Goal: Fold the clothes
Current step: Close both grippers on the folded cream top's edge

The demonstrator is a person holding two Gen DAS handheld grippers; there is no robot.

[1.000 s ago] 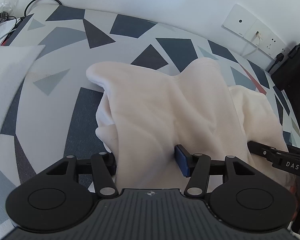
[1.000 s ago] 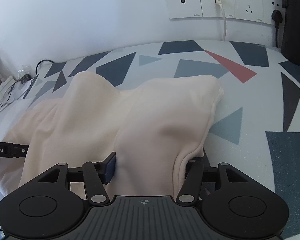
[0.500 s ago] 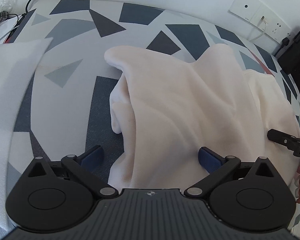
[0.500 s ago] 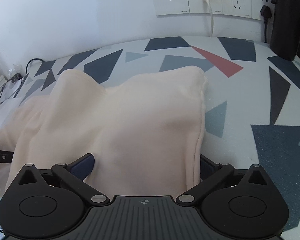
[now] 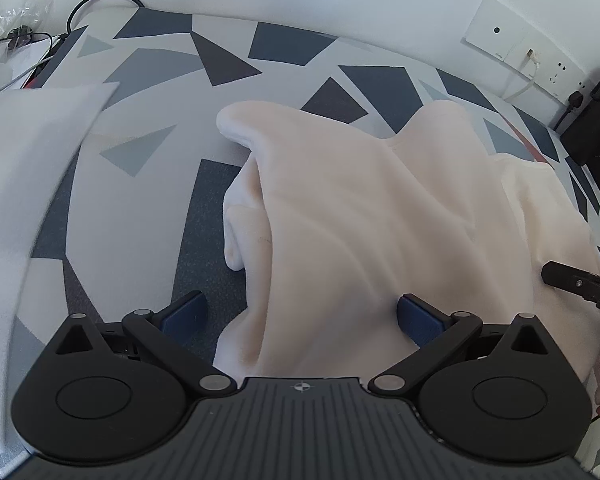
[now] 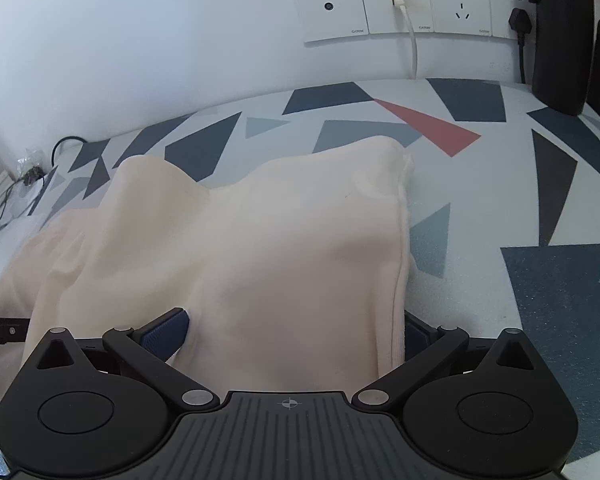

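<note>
Both grippers tilt steeply down at the bed, side by side. The left gripper [image 5: 300, 314] has its jaws spread wide, and so does the right gripper [image 6: 296, 334]; neither pinches anything. The surface is a geometric-print cover [image 6: 500, 184] in greys, navy and one red triangle, against a white wall with a row of sockets [image 6: 404, 4]. The cream garment [image 5: 380, 220] lies rumpled on it, its near edge sitting loose between each pair of blue pads.
</note>
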